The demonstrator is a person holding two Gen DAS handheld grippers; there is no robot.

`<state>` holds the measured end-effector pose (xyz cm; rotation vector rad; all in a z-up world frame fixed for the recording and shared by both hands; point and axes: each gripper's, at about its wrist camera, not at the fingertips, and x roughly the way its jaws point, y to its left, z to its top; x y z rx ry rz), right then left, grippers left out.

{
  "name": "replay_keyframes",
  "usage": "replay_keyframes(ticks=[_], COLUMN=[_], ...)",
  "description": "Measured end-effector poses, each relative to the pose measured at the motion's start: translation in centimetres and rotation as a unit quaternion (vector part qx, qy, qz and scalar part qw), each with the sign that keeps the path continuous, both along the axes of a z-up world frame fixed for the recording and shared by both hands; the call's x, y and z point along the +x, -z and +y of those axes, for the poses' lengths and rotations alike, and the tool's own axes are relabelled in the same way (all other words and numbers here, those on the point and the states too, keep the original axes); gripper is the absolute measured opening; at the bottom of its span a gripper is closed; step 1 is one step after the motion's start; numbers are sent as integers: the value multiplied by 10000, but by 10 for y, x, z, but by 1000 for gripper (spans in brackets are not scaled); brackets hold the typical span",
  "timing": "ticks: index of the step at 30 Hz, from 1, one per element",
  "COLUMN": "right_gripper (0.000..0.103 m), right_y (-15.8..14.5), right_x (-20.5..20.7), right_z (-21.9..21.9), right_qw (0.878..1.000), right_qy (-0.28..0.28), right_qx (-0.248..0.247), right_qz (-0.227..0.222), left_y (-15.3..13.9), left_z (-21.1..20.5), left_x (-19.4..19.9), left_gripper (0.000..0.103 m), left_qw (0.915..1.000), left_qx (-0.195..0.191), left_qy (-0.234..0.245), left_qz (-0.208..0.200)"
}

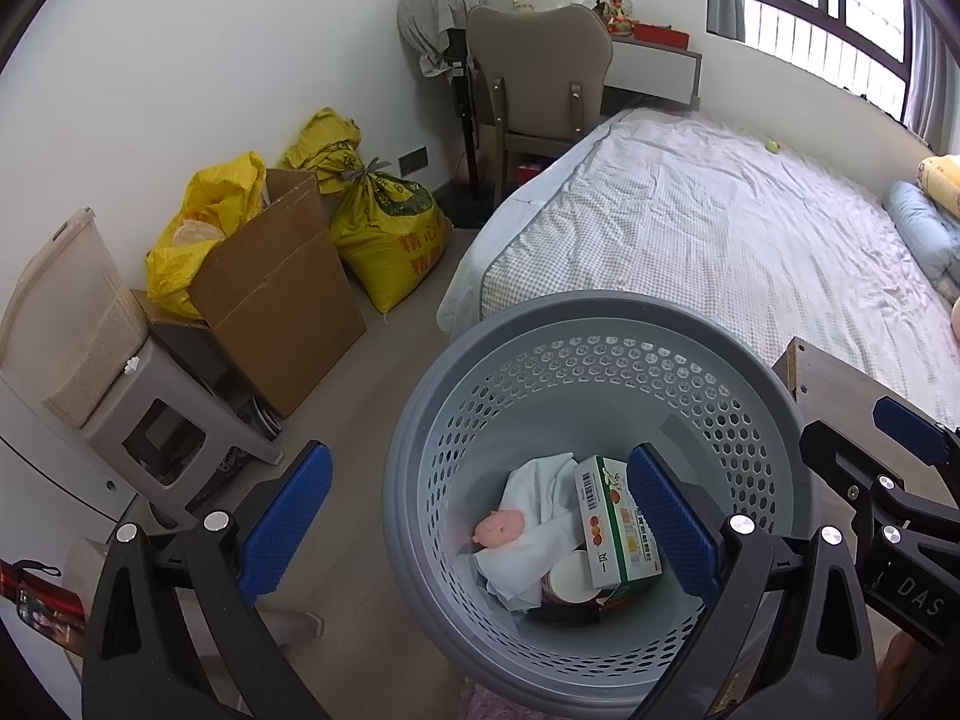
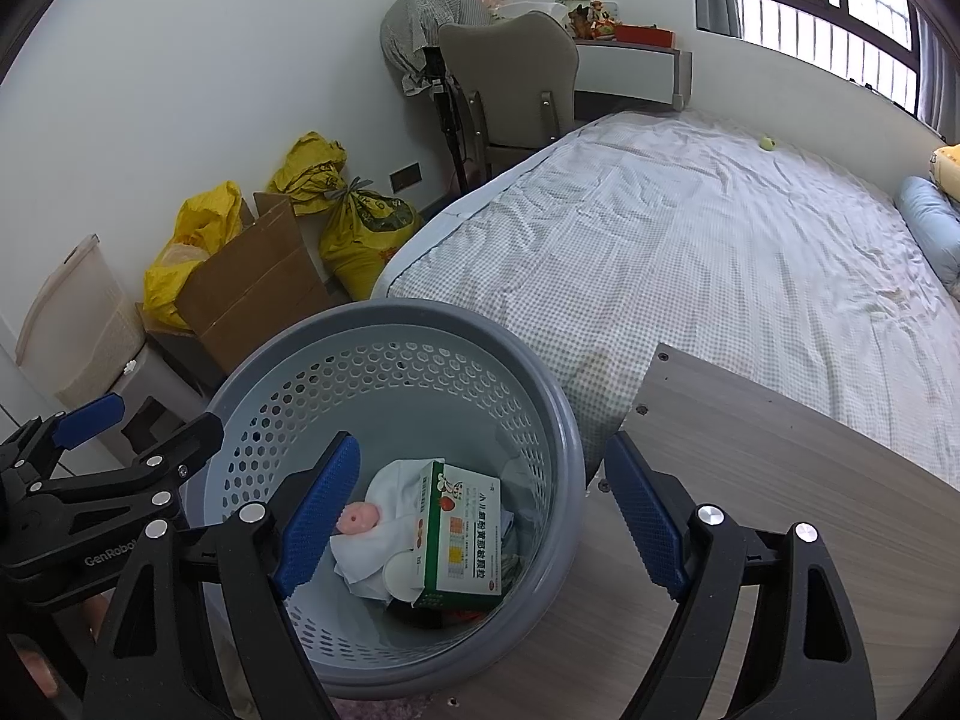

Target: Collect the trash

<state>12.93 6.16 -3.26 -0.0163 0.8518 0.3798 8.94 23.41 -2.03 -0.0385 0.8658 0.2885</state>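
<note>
While both tongs hang wide and empty | left tongs (image 1: 480,516), right tongs (image 2: 483,513) over laundry basket (image 2: 564,420) | medicine box (image 2: 459,534), tissue (image 2: 372,546) already dropped inside.

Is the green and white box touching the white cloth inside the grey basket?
Touching. The right wrist view shows the green and white box lying against the white cloth in the grey basket, no gap between them.

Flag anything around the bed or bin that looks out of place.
A small yellow-green ball lies alone on the bed, far from the bin. In the bin, a pink pig toy lies on white cloth beside a medicine box, odd among trash. Nothing looks spilled or broken.
</note>
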Motion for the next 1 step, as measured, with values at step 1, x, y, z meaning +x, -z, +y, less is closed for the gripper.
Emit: replay_keyframes(ticks=[1], right_gripper=[80], right_y=[0], right_x=[0], right_z=[0], right_qw=[10000], right_qy=[-1], right_qx=[1], right_qz=[5], left_y=[0], left_z=[0], left_x=[0], left_gripper=[97], left_qw=[10000], left_qx=[7], left_qy=[1], left_qz=[1])
